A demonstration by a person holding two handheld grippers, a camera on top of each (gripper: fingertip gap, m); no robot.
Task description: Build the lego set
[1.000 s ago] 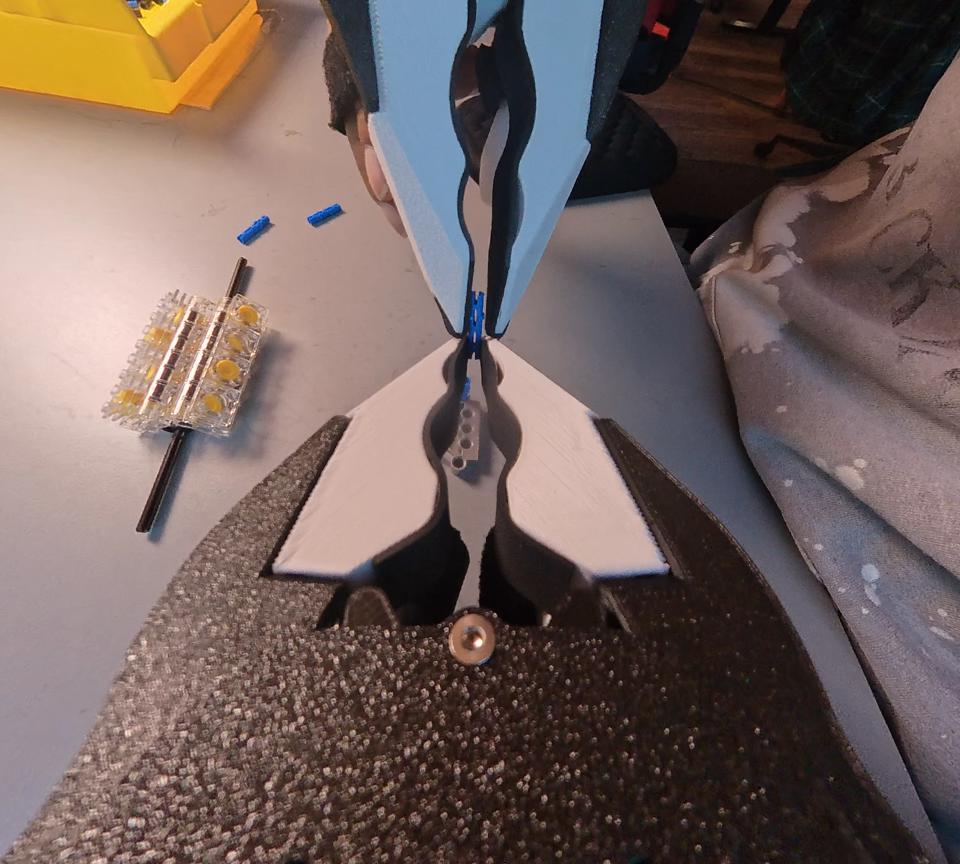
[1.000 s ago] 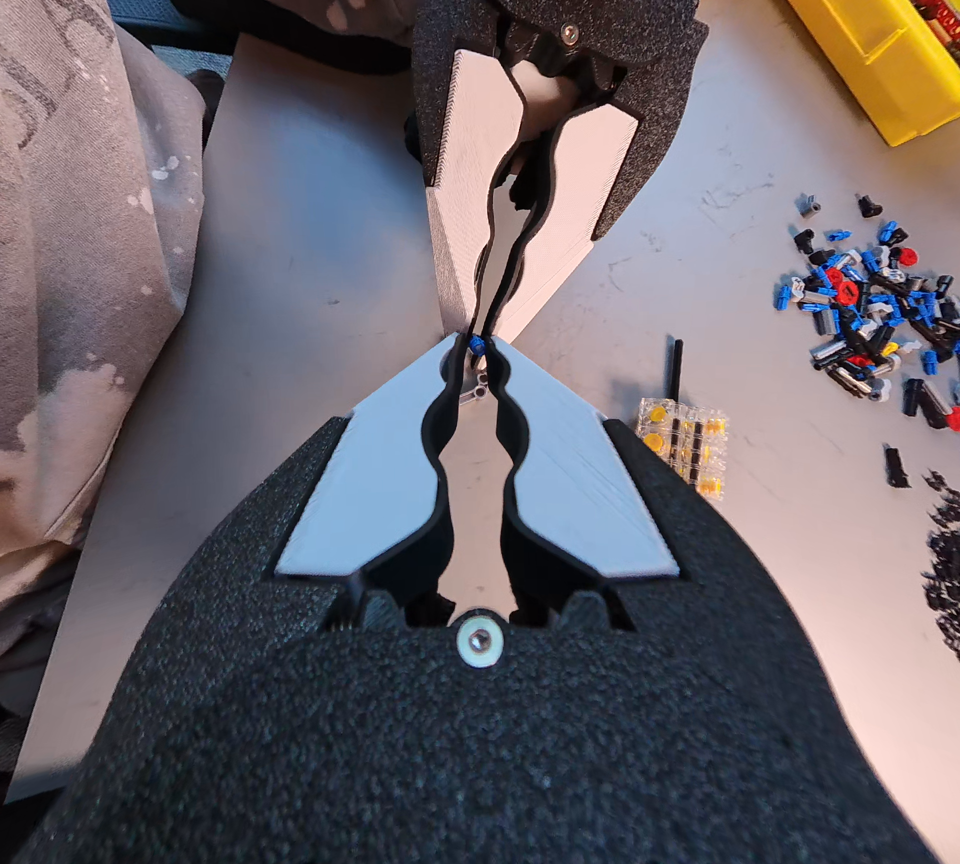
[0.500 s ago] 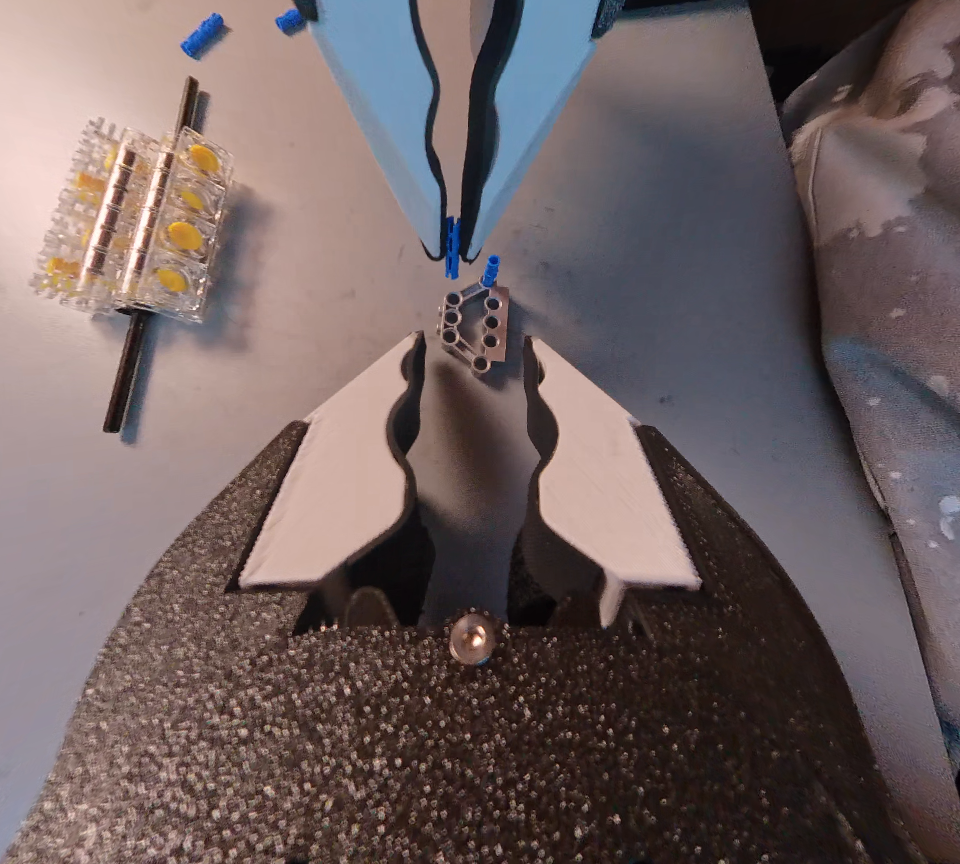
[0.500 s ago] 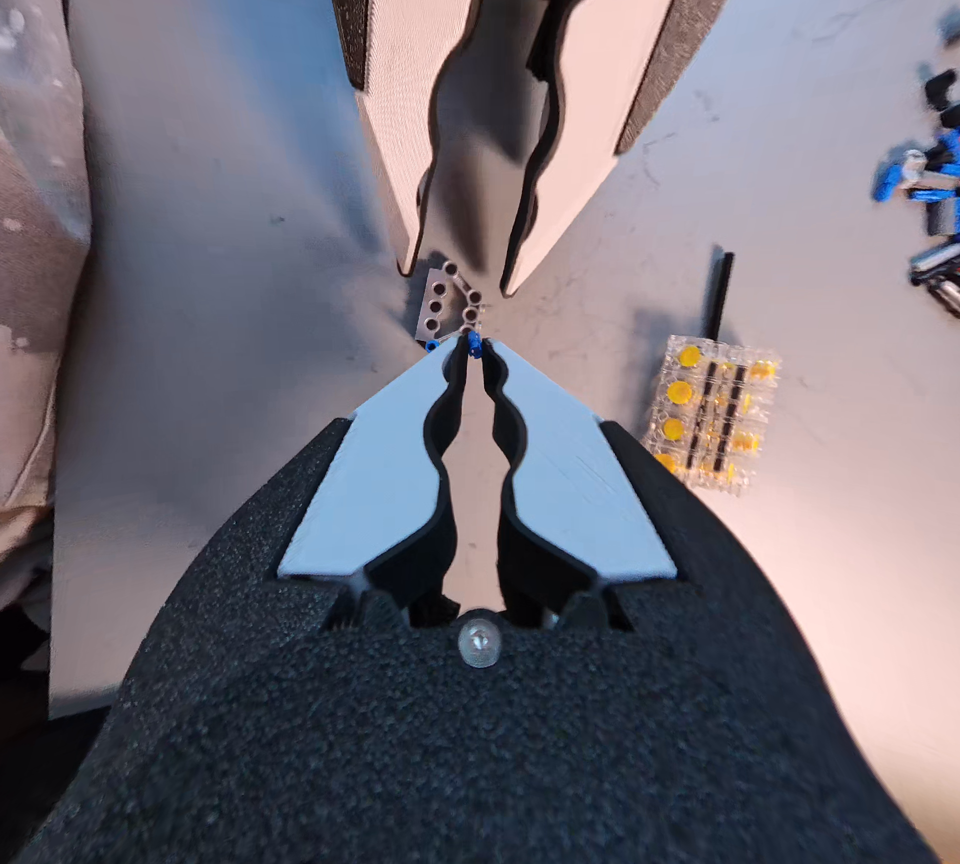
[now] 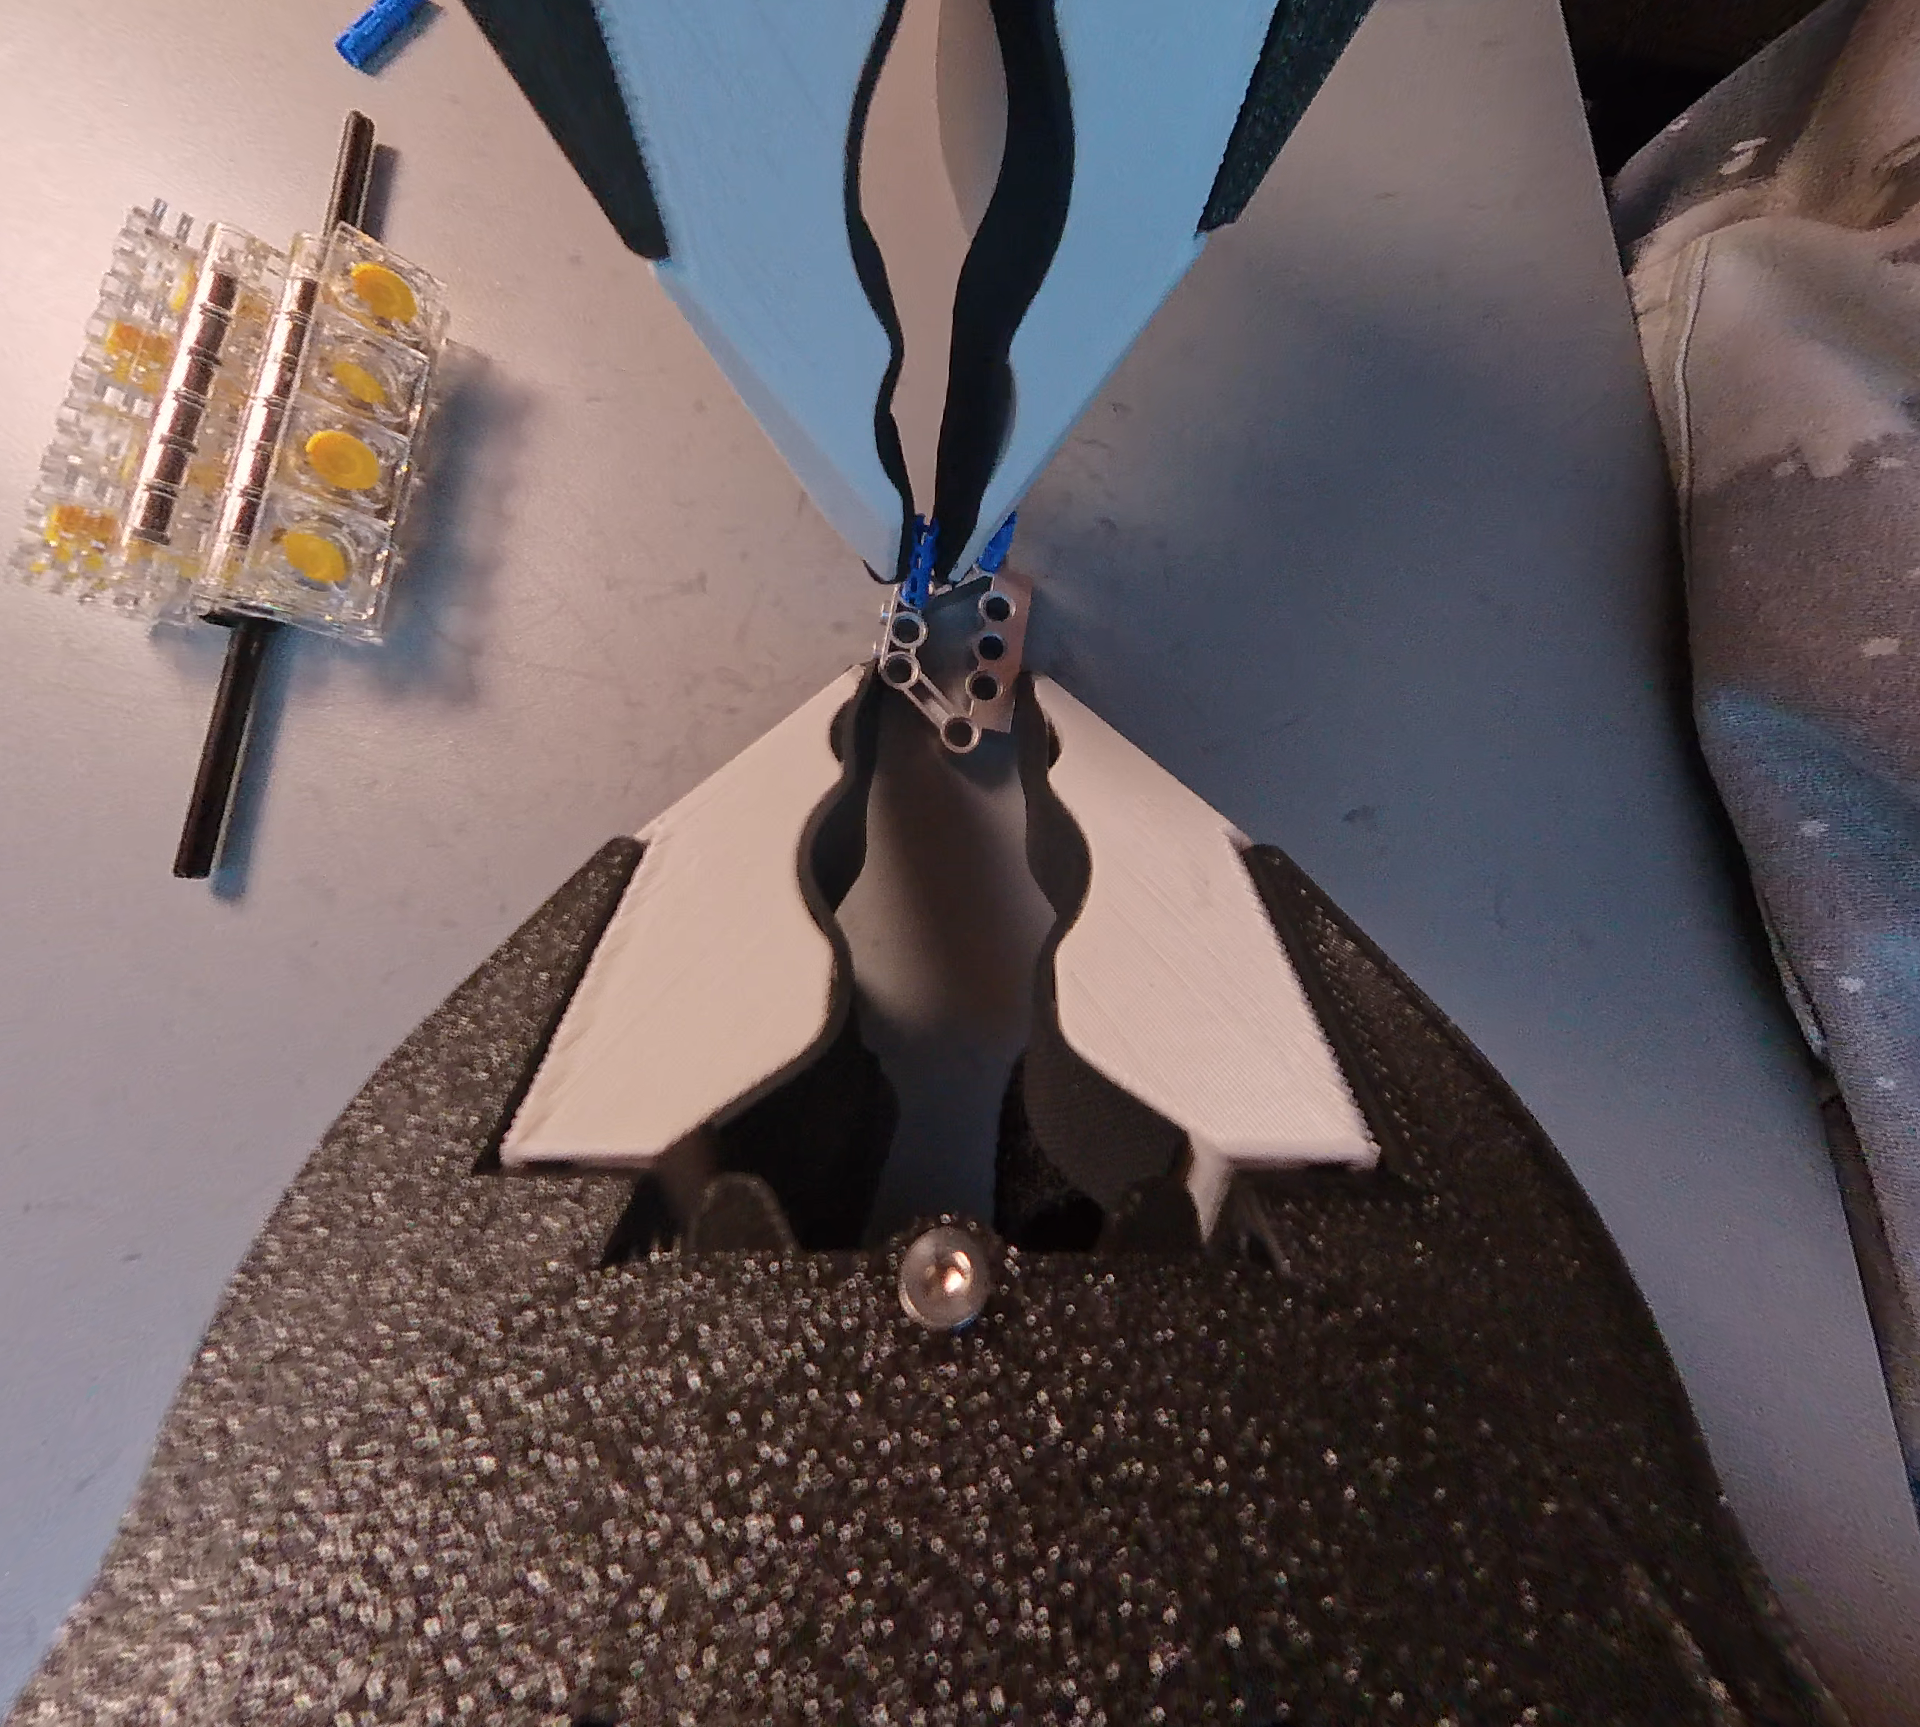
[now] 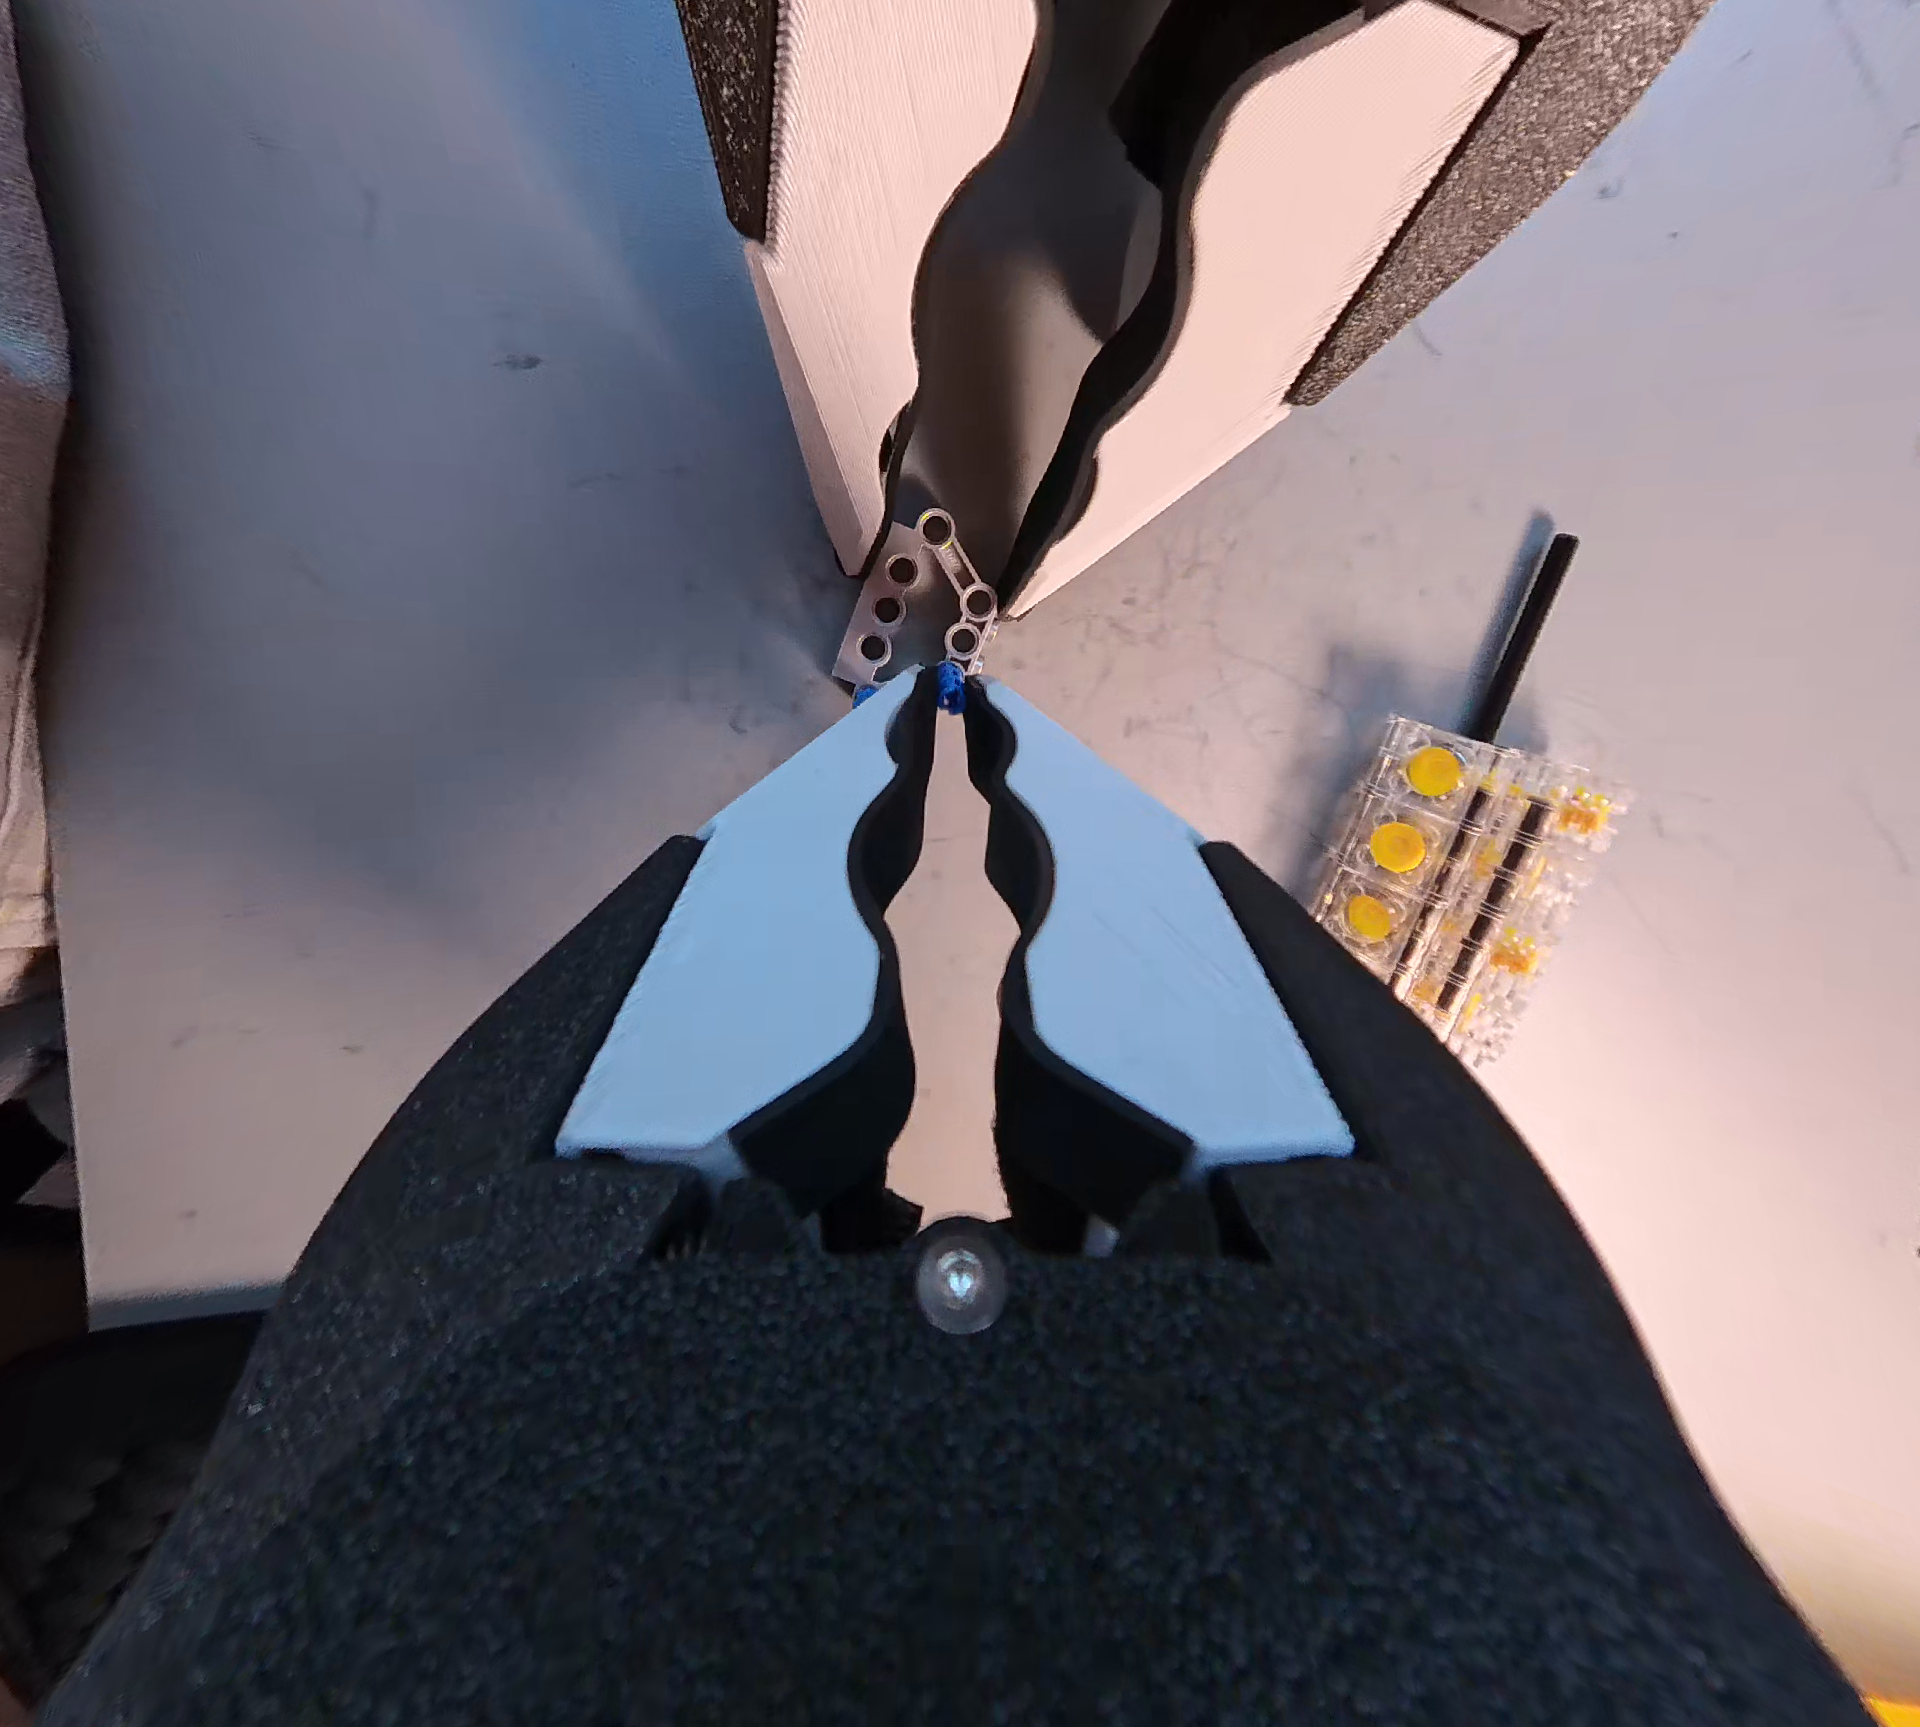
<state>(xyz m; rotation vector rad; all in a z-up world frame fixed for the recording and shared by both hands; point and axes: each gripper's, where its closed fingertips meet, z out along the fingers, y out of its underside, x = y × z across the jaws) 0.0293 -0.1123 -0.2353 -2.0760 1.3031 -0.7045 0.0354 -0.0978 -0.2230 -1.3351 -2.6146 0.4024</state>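
A small grey beam piece with several round holes [image 5: 987,669] lies flat on the grey table [image 5: 1351,534]. A blue pin [image 5: 1003,547] sticks out of its far corner. My left gripper [image 5: 945,680] is open, its fingertips close on either side of the piece. My right gripper [image 5: 928,550] comes from the opposite side. It is shut on a second blue pin [image 6: 948,685], whose tip touches the piece's near end [image 6: 883,628]. In the right wrist view my right gripper [image 6: 943,688] is at the bottom and the left gripper [image 6: 935,581] at the top.
A clear block assembly with yellow discs [image 5: 239,441] lies on a black rod [image 5: 213,773] to the left; it also shows in the right wrist view [image 6: 1455,877]. A loose blue pin [image 5: 381,20] lies beyond it. A person's grey garment [image 5: 1787,534] hangs past the table's right edge. Left tips and right tips are each some 11 cm from the black rod [image 5: 213,773]. It is also in sight in the right wrist view [image 6: 1531,608].
My left gripper let go of the grey piece, which now lies on the table, then narrowed around it. My right gripper brought its blue pin against the piece. Both grippers came lower.
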